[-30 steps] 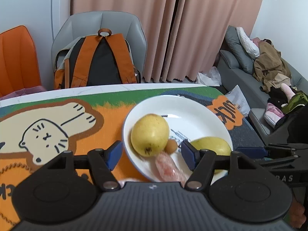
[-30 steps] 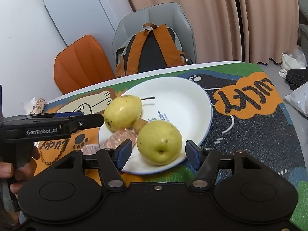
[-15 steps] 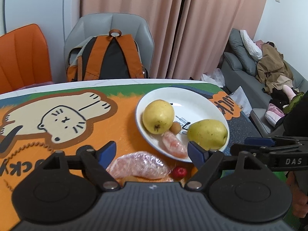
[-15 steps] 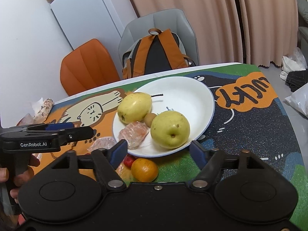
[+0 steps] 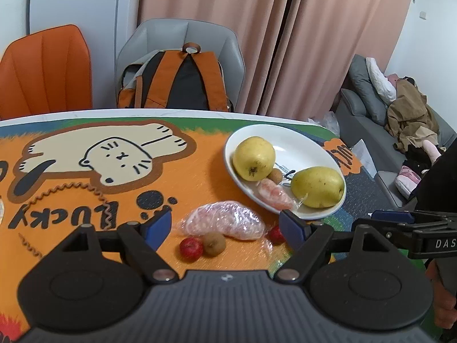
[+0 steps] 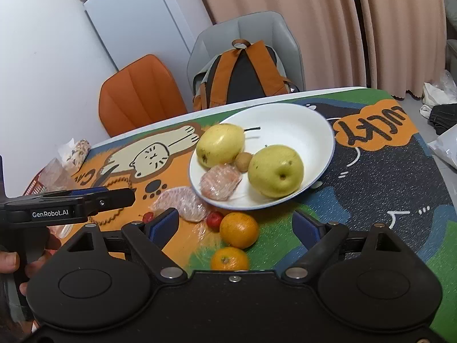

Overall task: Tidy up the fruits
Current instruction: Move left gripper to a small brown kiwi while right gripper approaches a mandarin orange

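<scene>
Both grippers wide open, nothing held, fruit split between plate and surface

Our left gripper (image 5: pixel 225 224) has its fingers wide and empty, with a wrapped fruit piece (image 5: pixel 224 224), two small red fruits (image 5: pixel 190 248) and a little brown fruit (image 5: pixel 214 243) lying on the surface between and just ahead of them. Our right gripper (image 6: pixel 235 225) is opening, nothing pinched; two oranges (image 6: pixel 239 230) sit on the surface between its fingers. Past both, the white plate (image 6: pixel 300 123) carries two yellow pears (image 6: pixel 275 171), a small brown fruit and a wrapped piece. Behind the surface (image 5: pixel 85 188) are a grey chair with a backpack (image 5: pixel 182 83) and an orange chair. Both grippers tilt downward, side by side.
</scene>
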Motion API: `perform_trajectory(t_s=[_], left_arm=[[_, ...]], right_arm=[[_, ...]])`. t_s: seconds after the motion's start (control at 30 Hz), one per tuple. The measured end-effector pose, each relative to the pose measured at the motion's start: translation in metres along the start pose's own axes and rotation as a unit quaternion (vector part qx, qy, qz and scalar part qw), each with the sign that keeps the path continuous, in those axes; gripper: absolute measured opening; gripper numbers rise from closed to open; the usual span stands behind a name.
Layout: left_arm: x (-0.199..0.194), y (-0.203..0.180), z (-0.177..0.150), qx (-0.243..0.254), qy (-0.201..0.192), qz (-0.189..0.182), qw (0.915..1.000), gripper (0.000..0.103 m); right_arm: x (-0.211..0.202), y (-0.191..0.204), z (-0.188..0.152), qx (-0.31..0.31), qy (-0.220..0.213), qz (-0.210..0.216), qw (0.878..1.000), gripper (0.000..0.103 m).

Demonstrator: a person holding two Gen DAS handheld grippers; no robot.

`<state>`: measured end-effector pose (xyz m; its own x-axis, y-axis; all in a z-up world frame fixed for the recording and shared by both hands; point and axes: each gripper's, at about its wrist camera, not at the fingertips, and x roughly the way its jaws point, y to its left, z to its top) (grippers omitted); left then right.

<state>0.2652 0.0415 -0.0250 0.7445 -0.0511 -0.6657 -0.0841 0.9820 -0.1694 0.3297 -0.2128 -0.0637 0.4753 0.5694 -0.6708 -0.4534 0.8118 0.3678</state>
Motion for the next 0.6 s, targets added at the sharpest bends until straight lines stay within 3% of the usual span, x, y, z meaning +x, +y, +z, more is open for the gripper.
perform_trajectory(t_s=[0.23,0.47,0.6], left_arm=[[-0.006,0.016,-0.014,-0.017,-0.005,0.001,0.9999,0.077],[-0.004,0.024,-0.024,-0.024,0.003,-0.003,0.9997,0.061],[-0.002,0.025,-0.029,-0.022,0.005,-0.003,0.9997,0.054]], right_arm=[[0.004,0.011,-0.011,-0.009,0.013,0.003,1.000,0.086],[0.007,0.018,-0.019,-0.019,0.023,0.003,1.000,0.085],[0.012,0.021,-0.022,-0.026,0.032,0.005,0.999,0.079]])
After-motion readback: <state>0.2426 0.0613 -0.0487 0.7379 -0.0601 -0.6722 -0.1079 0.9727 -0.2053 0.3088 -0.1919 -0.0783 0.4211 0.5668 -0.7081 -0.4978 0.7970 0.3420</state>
